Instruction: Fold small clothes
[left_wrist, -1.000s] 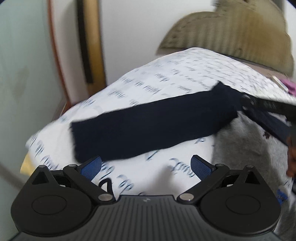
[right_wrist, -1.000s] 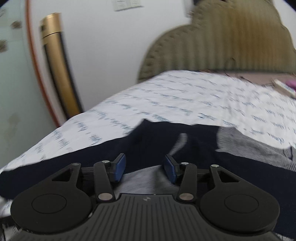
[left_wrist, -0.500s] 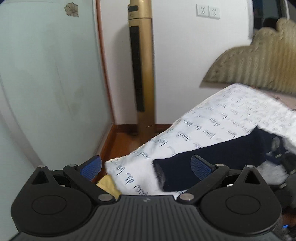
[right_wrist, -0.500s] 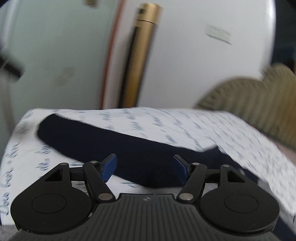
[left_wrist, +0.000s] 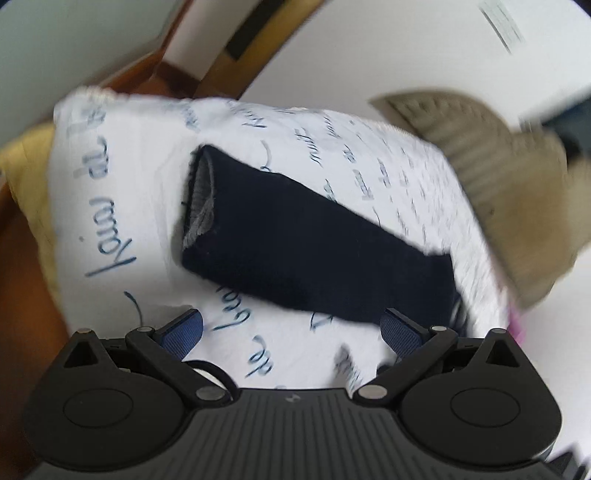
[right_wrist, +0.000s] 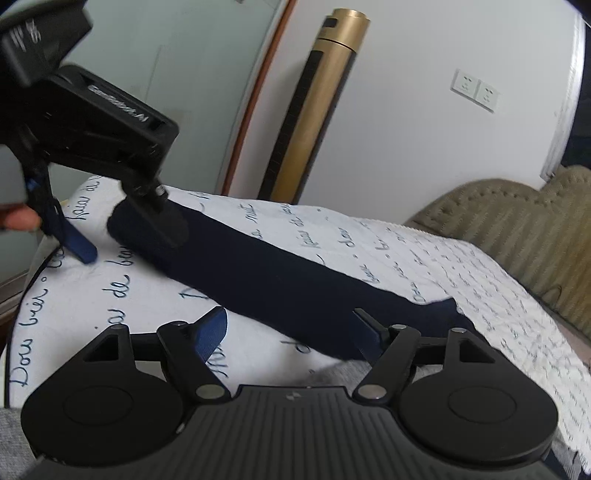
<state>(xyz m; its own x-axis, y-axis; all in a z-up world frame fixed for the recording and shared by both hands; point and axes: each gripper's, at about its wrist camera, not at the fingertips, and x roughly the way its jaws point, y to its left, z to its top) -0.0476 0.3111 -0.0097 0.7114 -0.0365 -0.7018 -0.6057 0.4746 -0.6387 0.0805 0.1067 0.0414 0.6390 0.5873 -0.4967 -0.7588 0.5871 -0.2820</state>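
Navy sock (right_wrist: 280, 291) lies flat near the bed's (right_wrist: 424, 258) foot corner, released. My right claw (right_wrist: 291, 332) has just been opening, nothing between its jaws; my left claw (left_wrist: 291, 328) gapes empty. Folding comes next.

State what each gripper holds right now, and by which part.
Nothing is held. The left gripper and right gripper both stand open, clear of the dark navy garment lying on the bed.

Folded garment (right_wrist: 280, 284) lies on the bed (right_wrist: 424, 266); headboard (right_wrist: 517, 210) behind.
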